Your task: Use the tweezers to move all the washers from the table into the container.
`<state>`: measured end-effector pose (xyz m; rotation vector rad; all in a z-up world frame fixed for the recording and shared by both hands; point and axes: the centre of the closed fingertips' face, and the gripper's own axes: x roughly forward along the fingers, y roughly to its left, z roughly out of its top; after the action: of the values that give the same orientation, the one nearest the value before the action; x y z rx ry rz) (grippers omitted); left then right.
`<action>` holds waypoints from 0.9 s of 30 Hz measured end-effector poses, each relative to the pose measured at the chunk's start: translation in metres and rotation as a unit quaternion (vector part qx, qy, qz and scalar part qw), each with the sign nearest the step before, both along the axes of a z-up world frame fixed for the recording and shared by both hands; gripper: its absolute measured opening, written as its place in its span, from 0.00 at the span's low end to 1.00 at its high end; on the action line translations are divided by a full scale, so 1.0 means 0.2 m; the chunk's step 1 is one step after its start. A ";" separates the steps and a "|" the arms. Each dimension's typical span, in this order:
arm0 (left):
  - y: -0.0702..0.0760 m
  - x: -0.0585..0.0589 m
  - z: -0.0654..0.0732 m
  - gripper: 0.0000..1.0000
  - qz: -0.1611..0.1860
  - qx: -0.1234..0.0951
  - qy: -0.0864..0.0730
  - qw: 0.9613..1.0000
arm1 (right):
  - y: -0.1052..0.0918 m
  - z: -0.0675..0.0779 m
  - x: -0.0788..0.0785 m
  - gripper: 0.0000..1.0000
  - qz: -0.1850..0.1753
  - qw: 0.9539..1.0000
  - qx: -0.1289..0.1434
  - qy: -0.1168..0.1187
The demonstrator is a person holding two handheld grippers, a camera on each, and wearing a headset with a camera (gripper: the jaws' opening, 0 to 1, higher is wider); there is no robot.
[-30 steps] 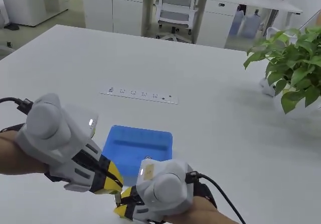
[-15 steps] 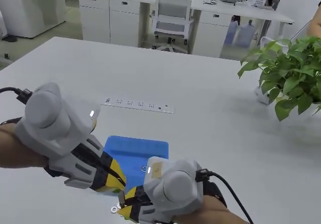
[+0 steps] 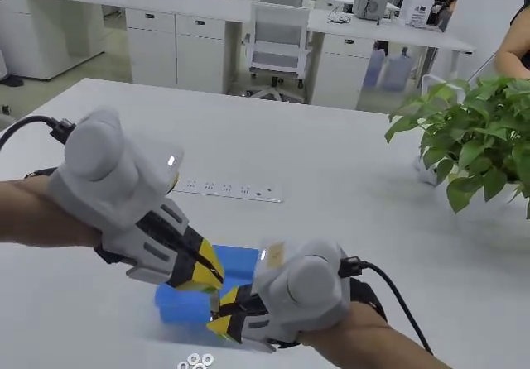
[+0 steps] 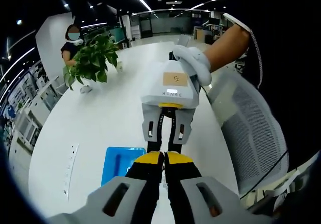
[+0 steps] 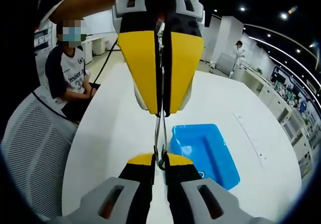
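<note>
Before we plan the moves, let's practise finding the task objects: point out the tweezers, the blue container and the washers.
tweezers [image 5: 160,121], right gripper view, on the bare metal arms, mid-length
blue container [image 5: 203,146], right gripper view, on its bare floor
washers [image 3: 195,359], head view, on the middle of the cluster

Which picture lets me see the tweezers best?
The right gripper view. There the thin metal tweezers run in plain sight between the left gripper and the right gripper, both shut on them. In the head view and the left gripper view the grippers' bodies cover them.

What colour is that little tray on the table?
Bright blue. The tray shows best in the right gripper view.
</note>
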<state>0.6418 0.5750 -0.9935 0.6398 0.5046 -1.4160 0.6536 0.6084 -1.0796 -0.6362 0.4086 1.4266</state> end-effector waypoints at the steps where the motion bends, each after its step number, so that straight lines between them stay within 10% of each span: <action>1: 0.00 0.01 0.00 0.05 0.000 0.000 -0.002 1.000 | -0.01 0.01 0.02 0.09 -0.003 1.000 0.002 0.000; 27: -0.07 0.29 -0.09 0.05 -0.002 0.008 -0.023 1.000 | -0.08 -0.09 0.32 0.09 -0.035 0.999 0.011 -0.001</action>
<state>0.7006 0.5611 -1.0125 0.6847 0.4799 -1.3994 0.7184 0.5934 -1.0968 -0.5999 0.4087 1.3609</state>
